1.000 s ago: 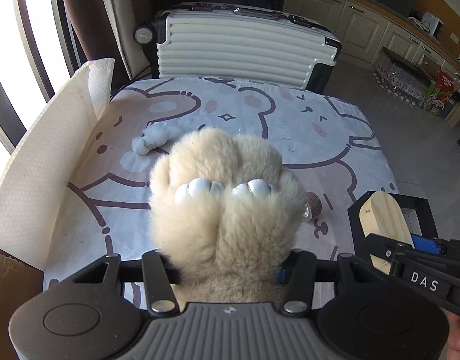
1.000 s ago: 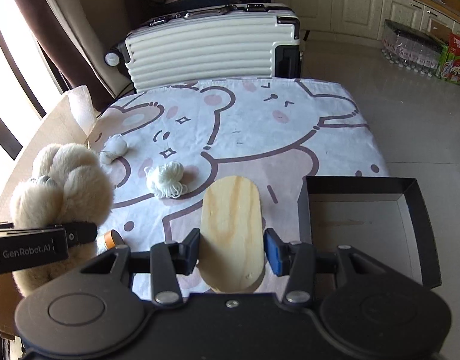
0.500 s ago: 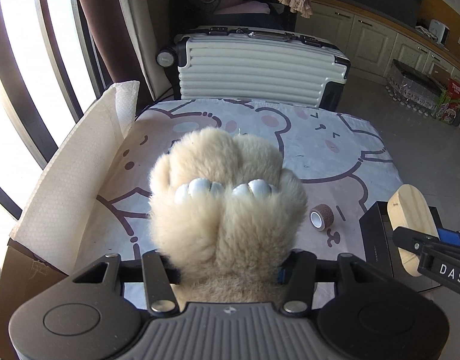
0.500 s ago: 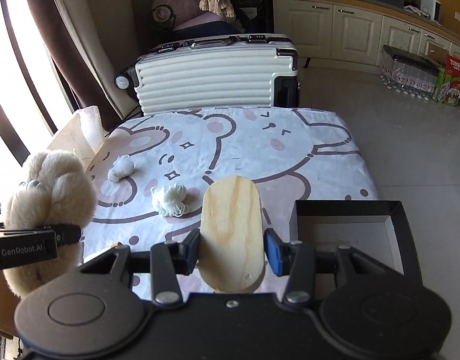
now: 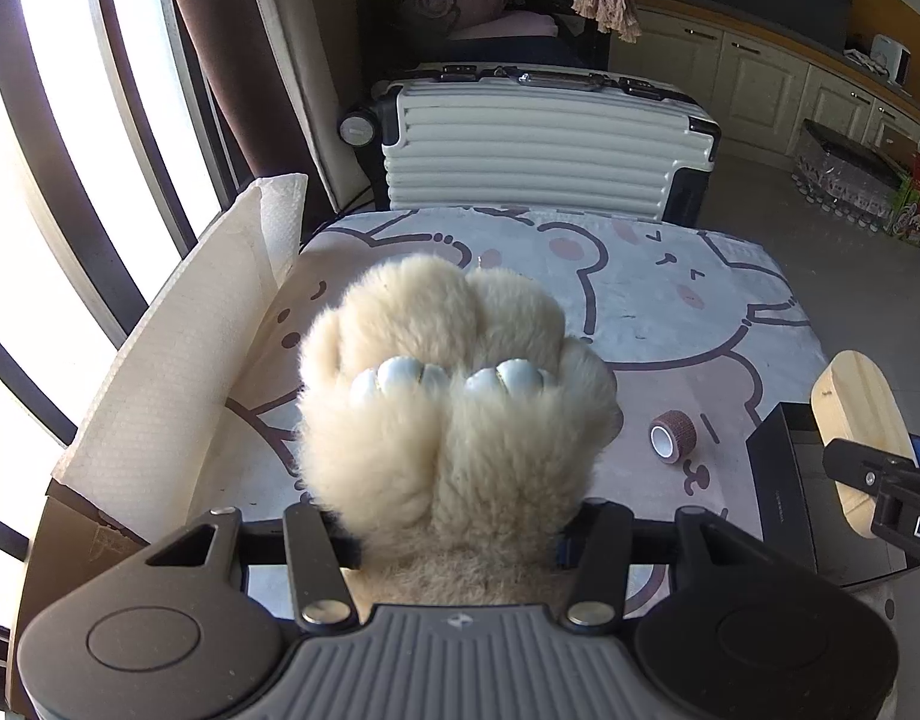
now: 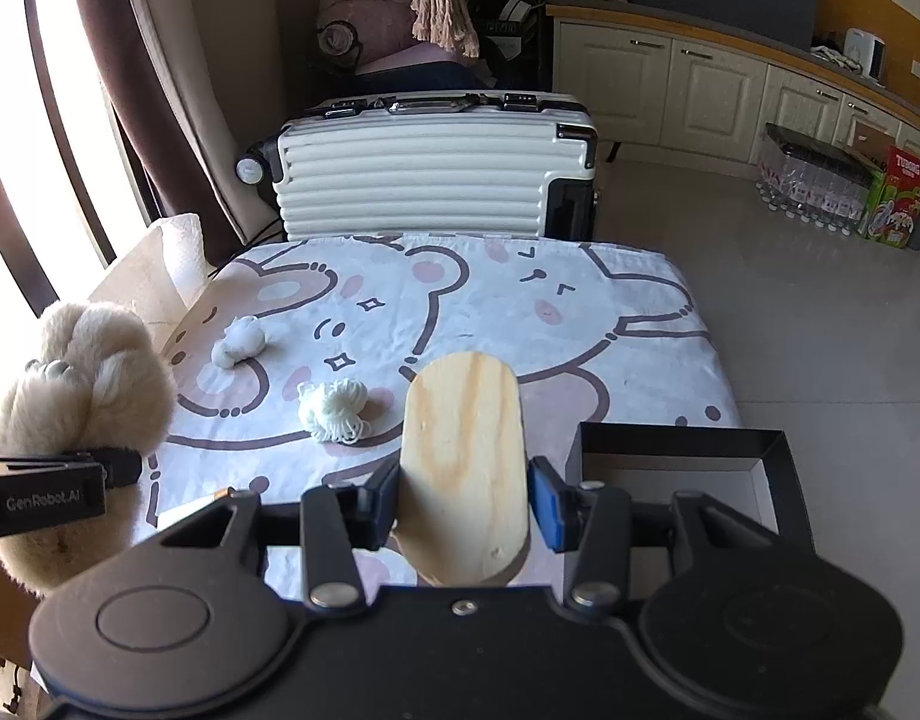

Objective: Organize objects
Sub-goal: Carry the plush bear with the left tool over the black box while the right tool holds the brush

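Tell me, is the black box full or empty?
Empty, as far as shows. The right wrist view looks into the black box and sees only its bare pale floor; the near part is hidden behind the right gripper.

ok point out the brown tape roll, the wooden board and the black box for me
brown tape roll (image 5: 674, 437): left wrist view, on its brown outer band
wooden board (image 6: 464, 456): right wrist view, middle of its flat grained face
black box (image 6: 775, 468): right wrist view, on its right-hand wall
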Available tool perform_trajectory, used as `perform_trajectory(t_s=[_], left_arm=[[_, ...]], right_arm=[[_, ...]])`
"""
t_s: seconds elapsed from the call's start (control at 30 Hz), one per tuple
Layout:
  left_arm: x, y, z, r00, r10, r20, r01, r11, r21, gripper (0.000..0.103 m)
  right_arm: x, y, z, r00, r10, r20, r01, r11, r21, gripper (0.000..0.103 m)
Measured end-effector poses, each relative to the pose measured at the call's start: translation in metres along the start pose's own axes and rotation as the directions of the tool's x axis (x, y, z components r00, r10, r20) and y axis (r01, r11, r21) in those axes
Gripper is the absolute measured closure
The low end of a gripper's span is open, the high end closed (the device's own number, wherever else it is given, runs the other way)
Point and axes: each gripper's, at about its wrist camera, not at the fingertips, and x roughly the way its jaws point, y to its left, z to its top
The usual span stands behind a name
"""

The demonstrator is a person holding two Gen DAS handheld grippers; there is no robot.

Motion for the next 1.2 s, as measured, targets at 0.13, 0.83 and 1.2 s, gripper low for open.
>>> perform_trajectory(t_s=[0.13, 0.83, 1.2], left_arm=[[0.000, 0.000, 0.000, 1.000, 0.003, 0.004, -0.003, 1.000, 0.002, 0.051], [0.009, -0.011, 0.002, 1.000, -0.027, 0.002, 0.027, 1.000, -0.001, 0.051], [0.014, -0.048, 0.008, 0.997, -0.083, -0.003, 0.083, 0.996, 0.044, 0.051]], right_arm=[[0.000, 0.000, 0.000, 1.000, 0.001, 0.001, -0.001, 1.000, 0.002, 0.057], [0.007, -0.008, -0.001, 1.000, -0.016, -0.007, 0.016, 1.000, 0.006, 0.057], [0.001, -0.045, -0.002, 0.997, -0.078, -0.006, 0.078, 0.996, 0.033, 0.057]])
